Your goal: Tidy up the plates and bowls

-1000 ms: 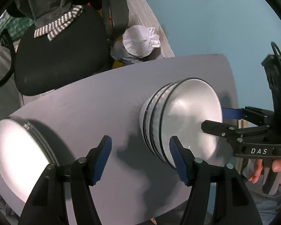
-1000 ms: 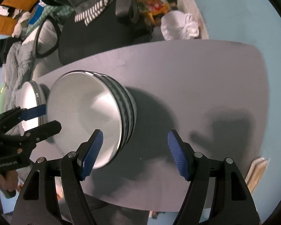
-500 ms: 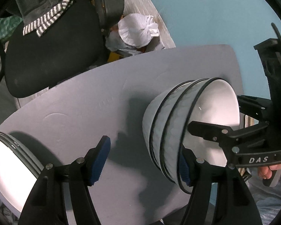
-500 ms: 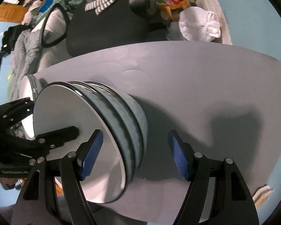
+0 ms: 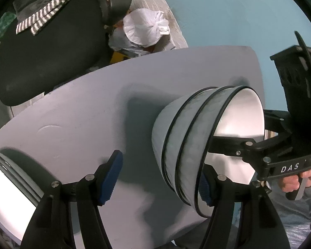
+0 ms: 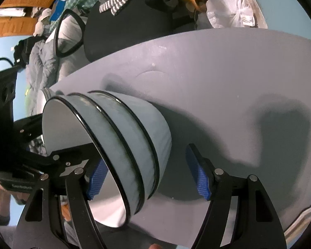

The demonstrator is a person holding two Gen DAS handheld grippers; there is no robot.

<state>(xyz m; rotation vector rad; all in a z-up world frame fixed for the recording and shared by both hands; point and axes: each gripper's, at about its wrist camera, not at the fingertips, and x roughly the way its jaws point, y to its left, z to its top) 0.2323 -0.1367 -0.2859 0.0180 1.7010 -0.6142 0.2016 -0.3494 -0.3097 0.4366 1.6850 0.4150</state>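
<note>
Bowls [image 5: 188, 145], three nested with black rims, stand near the middle of the grey bench [image 5: 89, 124], toward its near edge. Both claws straddle the stack's wall from opposite sides.

The left claw [image 5: 157, 178] has one blue pad inside the top bowl and the other out over bare bench; its jaws are apart and neither pad presses on the bowl wall. In its view the right claw [image 5: 224, 145] reaches in from the right, one black finger lying across the white inside of the top bowl, a hand [image 5: 296, 180] on its trigger.

From the right wrist view, the right claw [image 6: 149, 178] has its inner pad inside the top bowl and its outer pad clear of the stack's outer wall. Its jaws have just been closing with the wall between them, but a gap still shows at the outer pad.

Plates [image 5: 8, 188], white and stacked, sit at the bench's left end, well apart from the bowls. Behind the bench stand a black chair [image 5: 47, 49] and a white bag [image 5: 145, 29].
</note>
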